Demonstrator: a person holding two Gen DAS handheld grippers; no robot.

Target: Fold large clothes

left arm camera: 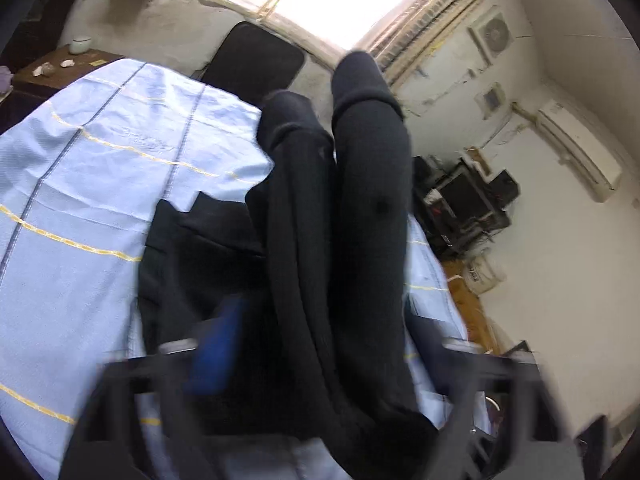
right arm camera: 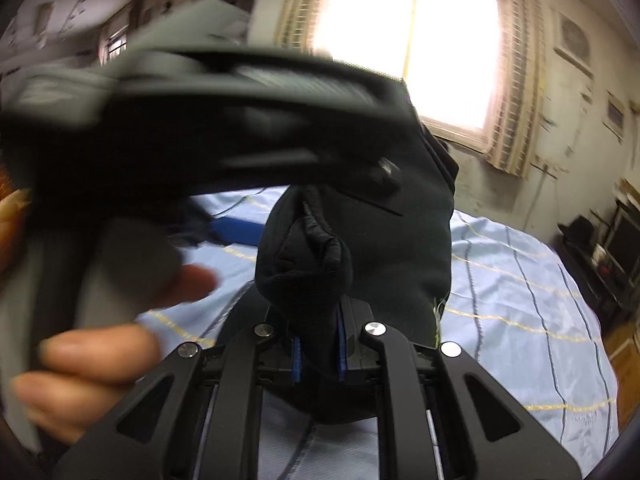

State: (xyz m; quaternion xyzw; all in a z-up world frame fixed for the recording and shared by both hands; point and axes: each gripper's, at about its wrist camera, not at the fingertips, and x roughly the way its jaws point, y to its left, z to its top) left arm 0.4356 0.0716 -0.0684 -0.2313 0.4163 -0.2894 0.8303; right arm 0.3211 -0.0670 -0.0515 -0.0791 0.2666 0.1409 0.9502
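A large black garment [left arm camera: 360,216] hangs lifted above the bed, its two cuffed ends pointing toward the window in the left wrist view. My left gripper [left arm camera: 316,364] is blurred; its blue finger pad [left arm camera: 218,344] stands well left of the cloth, so the jaws look apart. In the right wrist view my right gripper [right arm camera: 318,356] is shut on a bunched fold of the black garment [right arm camera: 320,248] between its blue pads [right arm camera: 297,360]. The left gripper's body [right arm camera: 200,120] and the person's hand [right arm camera: 100,352] pass close in front, blurred.
A light blue bedsheet with yellow and blue stripes [left arm camera: 100,184] [right arm camera: 520,288] covers the bed below. A dark cushion [left arm camera: 256,60] leans by the window. A wooden side table [left arm camera: 60,66] stands far left. A cluttered shelf with electronics [left arm camera: 464,200] stands right of the bed.
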